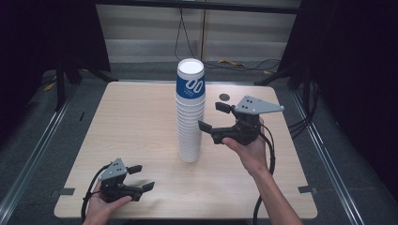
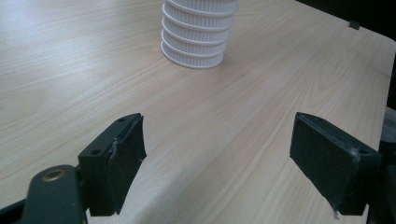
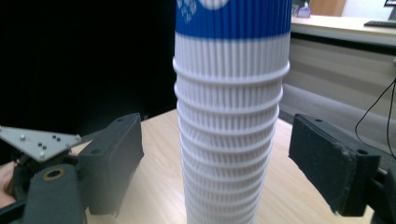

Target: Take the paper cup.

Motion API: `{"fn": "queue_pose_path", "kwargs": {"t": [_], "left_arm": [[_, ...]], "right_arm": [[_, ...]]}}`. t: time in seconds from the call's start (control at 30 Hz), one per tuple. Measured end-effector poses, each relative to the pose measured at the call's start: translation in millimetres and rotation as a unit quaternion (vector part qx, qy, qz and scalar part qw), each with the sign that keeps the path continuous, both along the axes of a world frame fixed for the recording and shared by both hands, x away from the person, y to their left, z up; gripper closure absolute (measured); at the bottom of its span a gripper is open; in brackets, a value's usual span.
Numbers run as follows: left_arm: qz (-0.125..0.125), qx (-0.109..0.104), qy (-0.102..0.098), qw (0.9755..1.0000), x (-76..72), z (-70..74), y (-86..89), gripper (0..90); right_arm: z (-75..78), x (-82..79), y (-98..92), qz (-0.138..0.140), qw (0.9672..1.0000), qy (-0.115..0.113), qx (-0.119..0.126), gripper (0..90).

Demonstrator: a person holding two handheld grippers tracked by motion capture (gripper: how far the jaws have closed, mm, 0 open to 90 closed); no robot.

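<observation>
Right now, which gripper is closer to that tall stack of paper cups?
The right. The right gripper is raised beside the cup stack, jaws open toward its middle. The left gripper sits low near the table's front edge, well away.

A lab set up for recording, not a home.
A bare wooden counter (image 1: 141, 122) stands on grey carpet between metal floor rails (image 1: 33, 154), walled by black curtains (image 1: 361, 70), with loose cables (image 1: 187, 42) (one yellow-tipped) trailing along the back wall.
</observation>
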State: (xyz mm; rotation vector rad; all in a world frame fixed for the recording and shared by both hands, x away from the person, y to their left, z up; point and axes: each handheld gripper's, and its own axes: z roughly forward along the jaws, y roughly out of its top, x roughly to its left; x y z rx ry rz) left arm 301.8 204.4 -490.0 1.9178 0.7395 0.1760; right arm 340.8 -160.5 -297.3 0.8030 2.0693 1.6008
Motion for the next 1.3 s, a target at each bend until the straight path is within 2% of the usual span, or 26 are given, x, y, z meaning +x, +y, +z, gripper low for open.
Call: {"fn": "queue_pose_path", "kwargs": {"t": [0.07,0.23,0.5,0.7,1.07,1.3], "left_arm": [[0.0,0.002,0.0,1.0,0.3,-0.4,-1.5,17.9],[-0.004,0.003,-0.001,1.0,-0.3,-0.7,-3.7,17.9],[-0.005,0.002,0.0,1.0,-0.3,-0.5,-3.2,17.9],[-0.009,0.004,0.0,1.0,0.0,-0.8,-3.6,18.3],[-0.012,0.003,0.004,0.9999,0.1,-0.8,-3.1,18.5],[-0.011,0.0,0.01,0.9999,0.4,-1.9,-2.1,18.6]], "right_arm": [[5.5,1.6,3.0,-0.001,1.0,-0.004,-0.006,16.5],[19.9,7.0,8.8,-0.001,0.9999,-0.017,0.003,14.2],[34.1,19.8,15.8,0.009,0.9997,-0.014,0.019,14.0],[49.0,28.6,17.6,0.004,0.9994,-0.021,0.027,13.9],[63.2,43.4,30.8,0.01,0.9991,-0.024,0.033,14.1],[64.7,53.4,37.3,0.016,0.9991,-0.019,0.033,14.2]]}}
